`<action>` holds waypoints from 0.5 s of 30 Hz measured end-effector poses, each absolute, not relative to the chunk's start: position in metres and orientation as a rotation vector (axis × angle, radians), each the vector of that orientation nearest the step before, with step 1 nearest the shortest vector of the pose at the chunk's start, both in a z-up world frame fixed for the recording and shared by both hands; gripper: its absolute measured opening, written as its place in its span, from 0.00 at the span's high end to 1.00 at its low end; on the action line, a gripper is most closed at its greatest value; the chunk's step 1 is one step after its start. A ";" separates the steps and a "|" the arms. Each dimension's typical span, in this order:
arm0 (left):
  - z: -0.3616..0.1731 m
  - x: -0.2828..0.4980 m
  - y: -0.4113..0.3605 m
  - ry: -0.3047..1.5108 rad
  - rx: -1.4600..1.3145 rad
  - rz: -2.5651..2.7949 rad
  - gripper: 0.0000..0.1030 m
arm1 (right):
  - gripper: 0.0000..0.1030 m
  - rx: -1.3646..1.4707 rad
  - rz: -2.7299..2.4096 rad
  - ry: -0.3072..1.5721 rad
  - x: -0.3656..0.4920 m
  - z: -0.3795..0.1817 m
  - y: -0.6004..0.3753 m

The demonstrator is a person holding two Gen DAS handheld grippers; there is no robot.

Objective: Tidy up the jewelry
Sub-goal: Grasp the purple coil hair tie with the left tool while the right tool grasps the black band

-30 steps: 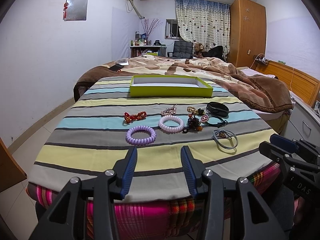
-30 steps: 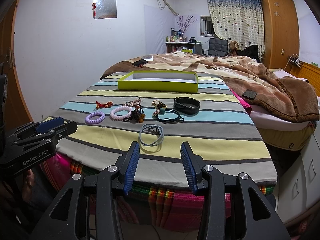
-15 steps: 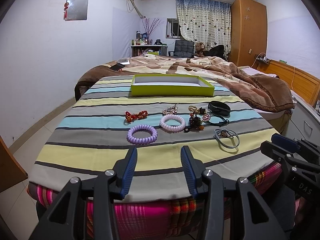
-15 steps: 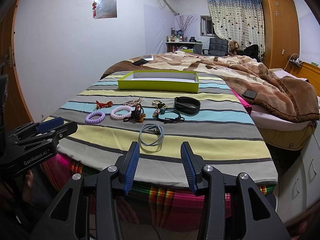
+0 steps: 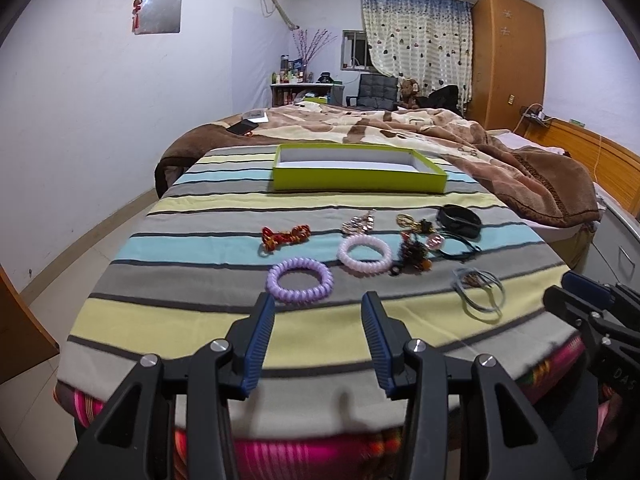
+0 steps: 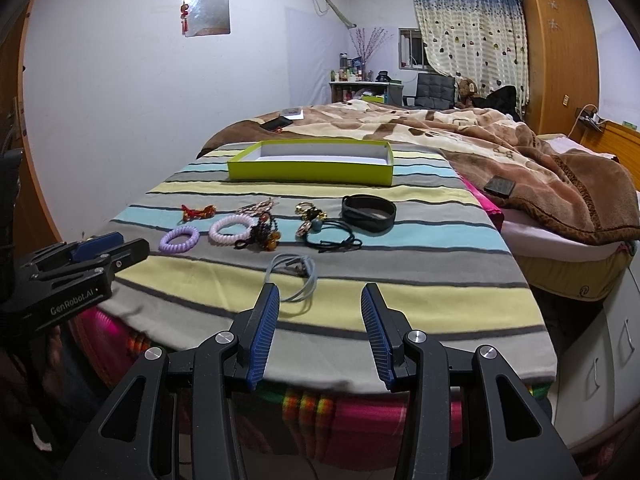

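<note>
Jewelry lies in a loose row on the striped cloth: a purple coil bracelet (image 5: 300,285) (image 6: 179,239), a pale pink coil bracelet (image 5: 364,255) (image 6: 232,230), a red knotted bracelet (image 5: 285,236) (image 6: 197,212), a black band (image 5: 459,220) (image 6: 369,212) and a grey hair tie (image 5: 478,294) (image 6: 294,276). A lime-green box (image 5: 358,184) (image 6: 310,171) sits empty behind them. My left gripper (image 5: 318,340) hangs open just short of the purple bracelet. My right gripper (image 6: 319,332) is open before the grey hair tie. Neither holds anything.
The cloth covers a table (image 6: 400,300) whose front edge lies under both grippers. A brown blanket (image 5: 520,168) is piled on the bed at right. A phone (image 6: 276,122) lies on the bed behind the box. White drawers (image 6: 600,360) stand at lower right.
Both grippers have crept slightly forward toward the jewelry; the items sit a little lower and closer in each view. Jaws stay open and nothing on the cloth has moved.
</note>
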State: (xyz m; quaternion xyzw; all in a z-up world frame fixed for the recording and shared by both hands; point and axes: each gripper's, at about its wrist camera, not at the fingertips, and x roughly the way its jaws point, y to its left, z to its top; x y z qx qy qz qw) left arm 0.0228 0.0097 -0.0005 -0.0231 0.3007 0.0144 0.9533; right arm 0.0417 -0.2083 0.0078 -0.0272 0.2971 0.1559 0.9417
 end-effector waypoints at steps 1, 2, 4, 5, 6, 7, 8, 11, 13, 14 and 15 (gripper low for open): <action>-0.001 0.026 0.011 0.615 -0.050 0.033 0.54 | 0.58 -0.054 0.316 0.607 0.046 0.008 -0.209; -0.001 0.031 0.013 0.620 -0.052 0.038 0.54 | 0.58 -0.051 0.314 0.609 0.050 0.009 -0.210; -0.003 0.040 0.018 0.632 -0.056 0.053 0.54 | 0.58 -0.049 0.311 0.609 0.059 0.009 -0.212; -0.004 0.045 0.021 0.642 -0.059 0.061 0.54 | 0.58 -0.050 0.309 0.610 0.064 0.009 -0.212; -0.005 0.050 0.023 0.652 -0.062 0.065 0.54 | 0.58 -0.051 0.308 0.612 0.069 0.009 -0.212; -0.006 0.055 0.026 0.662 -0.064 0.070 0.54 | 0.58 -0.052 0.308 0.616 0.074 0.009 -0.213; -0.007 0.059 0.028 0.671 -0.065 0.076 0.54 | 0.58 -0.053 0.307 0.621 0.079 0.009 -0.214; -0.012 0.072 0.034 0.711 -0.070 0.101 0.54 | 0.58 -0.041 0.301 0.640 0.099 0.009 -0.218; -0.015 0.078 0.038 0.735 -0.075 0.111 0.54 | 0.58 -0.028 0.294 0.654 0.114 0.009 -0.222; -0.016 0.081 0.040 0.745 -0.077 0.114 0.54 | 0.58 -0.026 0.286 0.660 0.122 0.009 -0.224; -0.017 0.083 0.041 0.756 -0.083 0.115 0.55 | 0.58 -0.022 0.281 0.667 0.130 0.009 -0.226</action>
